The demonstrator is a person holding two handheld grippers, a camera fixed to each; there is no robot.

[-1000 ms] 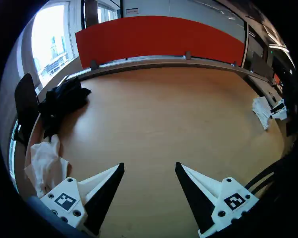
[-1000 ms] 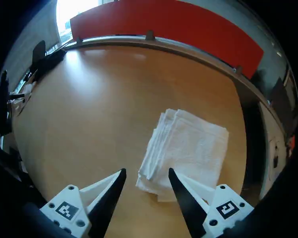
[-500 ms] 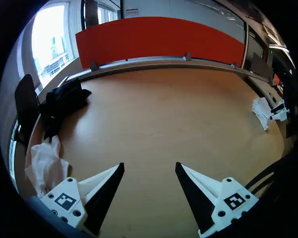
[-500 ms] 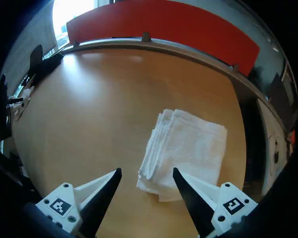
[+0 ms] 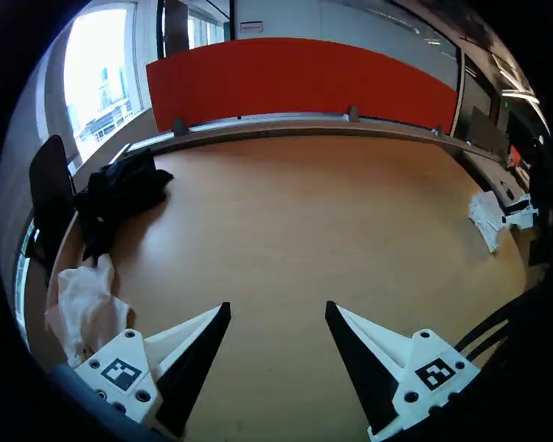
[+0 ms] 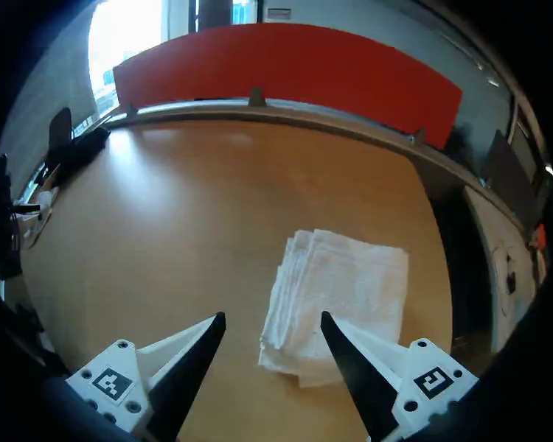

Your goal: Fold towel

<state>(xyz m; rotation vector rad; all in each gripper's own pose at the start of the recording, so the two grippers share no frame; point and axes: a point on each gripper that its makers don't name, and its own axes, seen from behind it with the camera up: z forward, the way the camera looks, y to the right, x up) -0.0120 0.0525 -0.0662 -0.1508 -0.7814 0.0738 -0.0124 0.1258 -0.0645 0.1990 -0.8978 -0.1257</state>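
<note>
Right gripper view shows our right gripper (image 6: 272, 315) spread wide, the folded towel (image 6: 343, 291) lying on the table (image 6: 166, 221) just ahead of its right finger. Our left gripper (image 5: 276, 304) gapes wide too, a red partition (image 5: 298, 81) far beyond it.

Quick count: one folded white towel (image 6: 343, 295), 5 o'clock in the right gripper view. In the left gripper view: one black clothes pile (image 5: 118, 191) at 9, one crumpled pale cloth (image 5: 85, 306) at 8, one dark chair (image 5: 48, 184), one red divider (image 5: 298, 81) at 12, one wooden table (image 5: 298, 214). Two grippers: left gripper (image 5: 277, 304), right gripper (image 6: 271, 317).
</note>
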